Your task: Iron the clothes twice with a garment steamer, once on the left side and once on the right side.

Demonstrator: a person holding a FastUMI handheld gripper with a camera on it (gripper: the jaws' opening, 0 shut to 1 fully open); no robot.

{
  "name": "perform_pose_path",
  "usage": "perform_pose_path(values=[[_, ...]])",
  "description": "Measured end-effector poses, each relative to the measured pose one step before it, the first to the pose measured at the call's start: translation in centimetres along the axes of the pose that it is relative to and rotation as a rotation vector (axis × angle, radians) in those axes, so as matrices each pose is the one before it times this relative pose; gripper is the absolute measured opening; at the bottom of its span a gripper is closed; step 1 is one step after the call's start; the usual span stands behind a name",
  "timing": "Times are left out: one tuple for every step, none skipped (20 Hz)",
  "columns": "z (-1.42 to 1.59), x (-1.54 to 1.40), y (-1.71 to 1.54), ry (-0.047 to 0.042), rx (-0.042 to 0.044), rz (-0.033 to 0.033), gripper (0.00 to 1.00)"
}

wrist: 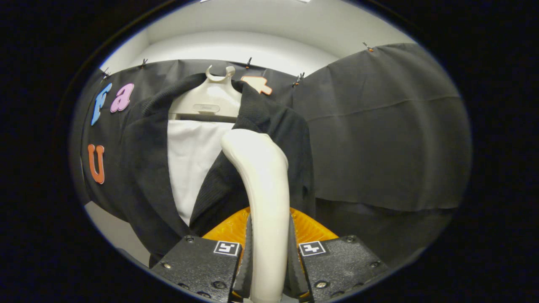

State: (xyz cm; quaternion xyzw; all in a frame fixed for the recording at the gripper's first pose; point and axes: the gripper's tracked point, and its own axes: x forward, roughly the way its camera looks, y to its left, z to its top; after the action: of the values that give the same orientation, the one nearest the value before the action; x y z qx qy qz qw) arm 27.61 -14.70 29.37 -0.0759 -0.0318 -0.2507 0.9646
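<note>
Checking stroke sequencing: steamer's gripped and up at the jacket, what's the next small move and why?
Probably draw the steamer straight down the jacket. The gripper is shut on its handle, and its head sits high on the panel right of the white lining, near the collar, with fabric left below.

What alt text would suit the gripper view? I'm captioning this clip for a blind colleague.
The gripper is shut on the cream handle of a garment steamer, whose head reaches up against a dark cardigan. The cardigan hangs open over a white shirt on a white hanger, in front of the booth's black cloth wall.
</note>
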Motion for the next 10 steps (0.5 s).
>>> perform_pose_path(values=[[-0.639,-0.051,-0.146,0.00747,-0.00337,-0.00266,0.38],[-0.51,0.154,-0.088,0.00834,-0.00193,-0.00346,0.38],[-0.728,0.168,0.029,0.01049,-0.00121,0.00025,0.38],[-0.472,-0.009,0.032,0.0087,0.00126,-0.00103,0.38],[-0.701,-0.157,-0.057,0.0082,-0.00256,-0.00062,0.38],[-0.52,-0.193,0.06,0.00652,0.00073,-0.00146,0.38],[-0.907,-0.16,-0.038,0.00822,-0.00316,-0.00187,0.38],[-0.85,0.105,0.019,0.0125,-0.00042,-0.00604,0.38],[-0.627,0.086,-0.085,0.01156,0.00081,-0.00096,0.38],[-0.664,-0.02,0.09,0.01139,0.00473,0.00072,0.38]])
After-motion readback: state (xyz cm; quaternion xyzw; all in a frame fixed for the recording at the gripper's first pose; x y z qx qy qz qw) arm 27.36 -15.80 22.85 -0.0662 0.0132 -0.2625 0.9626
